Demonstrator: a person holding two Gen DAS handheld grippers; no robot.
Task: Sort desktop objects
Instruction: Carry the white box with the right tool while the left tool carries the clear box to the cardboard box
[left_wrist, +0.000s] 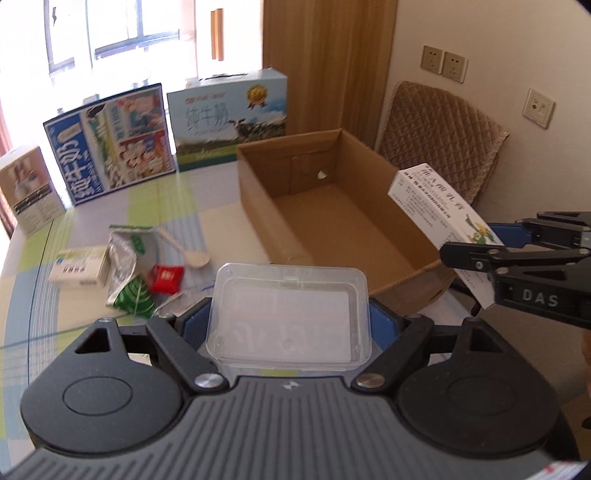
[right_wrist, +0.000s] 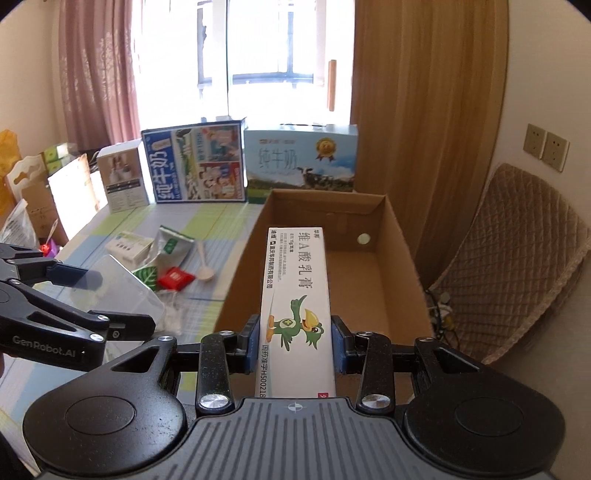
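In the left wrist view, the left claw (left_wrist: 290, 325) was holding a clear plastic container (left_wrist: 290, 314) between its 2 blue pads, with the jaws standing wide because the container is wide. The open cardboard box (left_wrist: 332, 214) stood ahead of this claw and a little to its right, and its inside looked empty. Ahead and to the left of the claw, several small things lay on the desk (left_wrist: 207, 206): a small white medicine box (left_wrist: 79, 267), a silver and green pouch (left_wrist: 127, 266), a red packet (left_wrist: 166, 278) and a pale plastic spoon (left_wrist: 188, 251). At the right edge of this view, the right claw (left_wrist: 476, 258) carried a long white carton (left_wrist: 439, 218), tilted above the near right corner of the cardboard box.

In the right wrist view, the right claw (right_wrist: 295, 341) was closed narrowly on the long white carton (right_wrist: 295, 295), a cream carton with a green bird printed on it. The carton pointed straight forward from the claw, and its far end was seen over the open cardboard box (right_wrist: 391, 258). The left claw (right_wrist: 110, 295) with the clear plastic container (right_wrist: 122, 291) was to the left, above the desk (right_wrist: 218, 225).

I judge that the step in hand was to carry both things into the cardboard box. To do it well, each claw should cross the box wall with its load clearly above the rim, then go low inside before the jaws open. The 2 claws were near each other, so it seems safer that 1 goes first. The container's smooth walls may slip, so a level and gentle motion is better.
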